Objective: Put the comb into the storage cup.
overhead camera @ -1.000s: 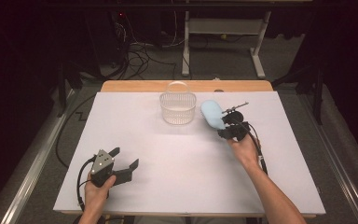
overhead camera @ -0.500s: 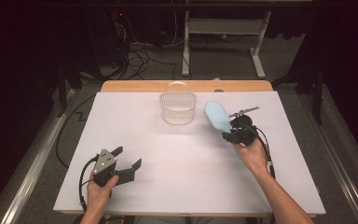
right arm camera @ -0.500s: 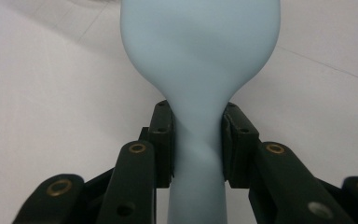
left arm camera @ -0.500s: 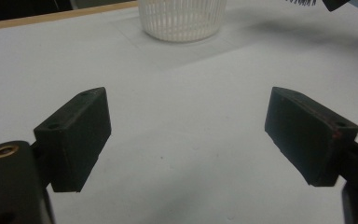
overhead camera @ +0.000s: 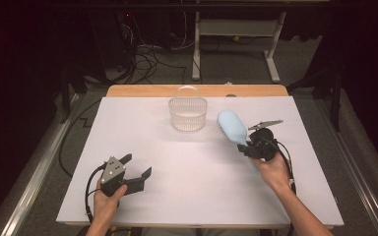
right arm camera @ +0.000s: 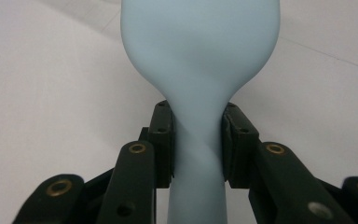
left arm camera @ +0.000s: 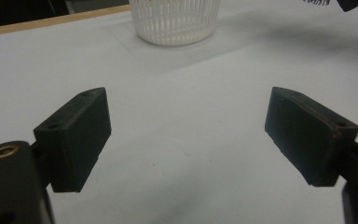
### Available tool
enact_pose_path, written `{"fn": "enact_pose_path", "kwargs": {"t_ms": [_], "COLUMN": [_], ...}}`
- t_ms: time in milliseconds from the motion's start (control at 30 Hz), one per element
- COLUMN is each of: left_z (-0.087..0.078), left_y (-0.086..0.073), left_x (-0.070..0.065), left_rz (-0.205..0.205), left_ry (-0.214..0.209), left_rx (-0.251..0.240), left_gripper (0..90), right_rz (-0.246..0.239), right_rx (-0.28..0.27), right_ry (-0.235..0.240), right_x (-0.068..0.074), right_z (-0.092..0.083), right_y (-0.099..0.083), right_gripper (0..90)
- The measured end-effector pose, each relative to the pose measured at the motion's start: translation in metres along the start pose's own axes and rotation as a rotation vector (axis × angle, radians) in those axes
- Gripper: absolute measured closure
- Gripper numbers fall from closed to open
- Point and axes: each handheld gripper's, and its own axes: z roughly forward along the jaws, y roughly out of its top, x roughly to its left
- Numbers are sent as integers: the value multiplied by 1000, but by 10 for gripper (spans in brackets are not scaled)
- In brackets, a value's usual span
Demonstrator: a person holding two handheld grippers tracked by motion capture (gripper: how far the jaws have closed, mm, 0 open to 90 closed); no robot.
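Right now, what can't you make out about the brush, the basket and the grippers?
- Brush bristles: high view, barely a sliver along its edge; right gripper view shows its smooth back.
- Brush handle end: right gripper view, cut off by the bottom edge; high view, hidden by the right gripper clamped on its neck.
- Basket contents: too small in the high view; left gripper view crops its top.
- Left gripper: open, its pads face away from the high view.

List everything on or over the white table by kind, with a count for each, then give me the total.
Light blue hairbrush, held above the table in the right tongs: 1
White slatted basket, at the far edge: 1
Handheld tongs, right plus left tongs: 2
Total: 4
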Motion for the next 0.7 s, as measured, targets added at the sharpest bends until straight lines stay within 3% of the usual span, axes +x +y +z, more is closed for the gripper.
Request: {"fn": "enact_pose_path", "kwargs": {"t_ms": [700], "left_z": [5], "left_y": [5], "left_x": [-8], "left_rz": [5], "left_ry": [-51], "left_rx": [0], "left_gripper": [154], "right_rz": [-30], "right_rx": [-68], "right_ry": [40], "right_x": [11], "right_z": [-19], "right_y": [-32], "right_gripper": [701]}}
